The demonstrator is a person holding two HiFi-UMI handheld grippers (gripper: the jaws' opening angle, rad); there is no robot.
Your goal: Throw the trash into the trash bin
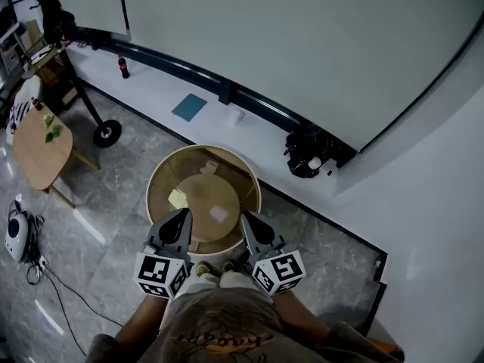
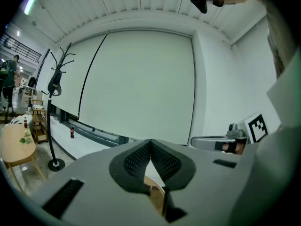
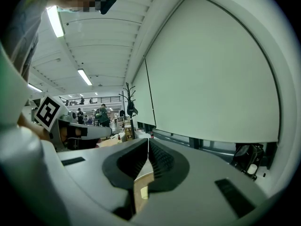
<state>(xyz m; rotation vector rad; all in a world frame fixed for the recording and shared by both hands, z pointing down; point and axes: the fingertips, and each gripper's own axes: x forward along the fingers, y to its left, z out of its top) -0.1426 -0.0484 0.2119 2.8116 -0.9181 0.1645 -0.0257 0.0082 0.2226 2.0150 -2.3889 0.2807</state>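
A round cream trash bin (image 1: 155, 174) with a brown inside stands on the grey floor right in front of the person. In it lie a yellow scrap (image 1: 178, 198), a pale scrap (image 1: 219, 214) and a third piece (image 1: 209, 168). My left gripper (image 1: 184, 216) hovers over the bin's near left rim and is shut with nothing in it. Over the near right rim, my right gripper (image 1: 248, 219) is also shut and empty. In the left gripper view the pads (image 2: 150, 142) meet at the tips, as they do in the right gripper view (image 3: 148, 141).
A small wooden table (image 1: 41, 146) and a coat stand's wheeled base (image 1: 107, 133) are at the left. Along the wall are a dark bottle (image 1: 122, 66), a blue sheet (image 1: 189, 107) and a black device (image 1: 308, 153). A white unit with a cable (image 1: 17, 234) lies far left.
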